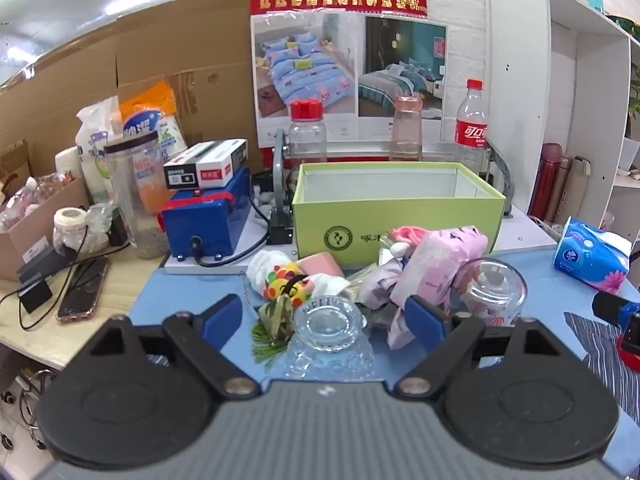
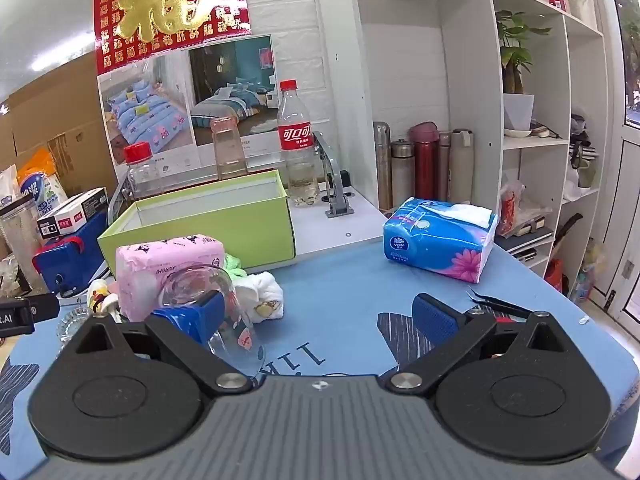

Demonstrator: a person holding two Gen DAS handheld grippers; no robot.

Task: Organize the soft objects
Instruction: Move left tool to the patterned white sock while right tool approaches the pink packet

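Before the green box (image 1: 400, 216), soft pile on blue surface (image 2: 344, 292)
Pink tissue pack (image 2: 168, 264) long axis left-right, parallel to box front; left gripper (image 1: 324, 316) fingers apart, empty; right gripper (image 2: 320, 316) fingers apart, empty

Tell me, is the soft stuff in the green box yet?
Not yet. The green box looks empty as far as its inside shows. Nothing is in hand: the left hand-held gripper and right hand-held gripper are both open and hold nothing. Still left in a pile in front of the box: the pink tissue pack, white cloth and colourful soft toy. The blue tissue pack sits apart.
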